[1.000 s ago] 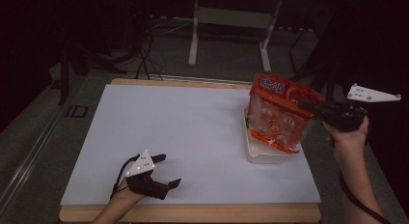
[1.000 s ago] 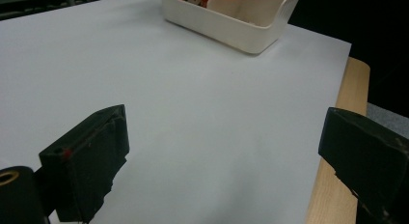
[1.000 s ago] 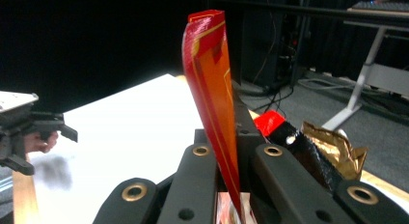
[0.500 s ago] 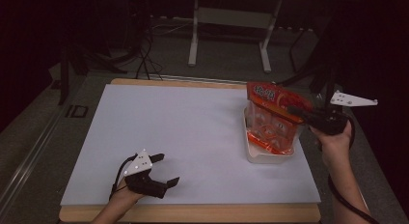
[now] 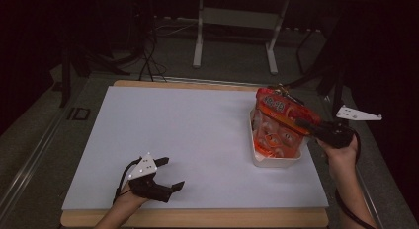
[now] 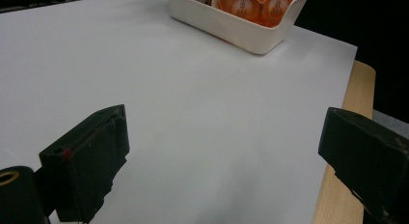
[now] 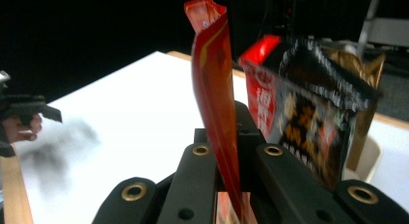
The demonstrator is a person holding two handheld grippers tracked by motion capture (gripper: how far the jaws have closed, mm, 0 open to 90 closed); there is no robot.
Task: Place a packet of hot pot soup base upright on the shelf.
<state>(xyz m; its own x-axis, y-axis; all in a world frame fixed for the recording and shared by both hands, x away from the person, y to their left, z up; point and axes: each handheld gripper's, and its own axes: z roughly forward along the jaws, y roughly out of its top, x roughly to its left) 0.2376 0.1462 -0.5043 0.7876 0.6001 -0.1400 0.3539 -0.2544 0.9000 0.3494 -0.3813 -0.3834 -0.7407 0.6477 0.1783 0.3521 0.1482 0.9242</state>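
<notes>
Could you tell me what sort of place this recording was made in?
Probably a lab or studio set up for recording. A white-topped table stands in a dark room, with cables on the floor and a metal stand behind it. A person works with a handheld gripper near a tray of snacks.

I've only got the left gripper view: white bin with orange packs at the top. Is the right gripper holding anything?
Observer: Yes. The right gripper is shut on the edge of an orange bag, seen close in its own view.
Operator: Bag in the bin or above it?
Observer: High view shows its lower end down inside the bin, top leaning back.
Operator: Anything else in there?
Observer: A dark printed bag stands beside it in the bin.
</notes>
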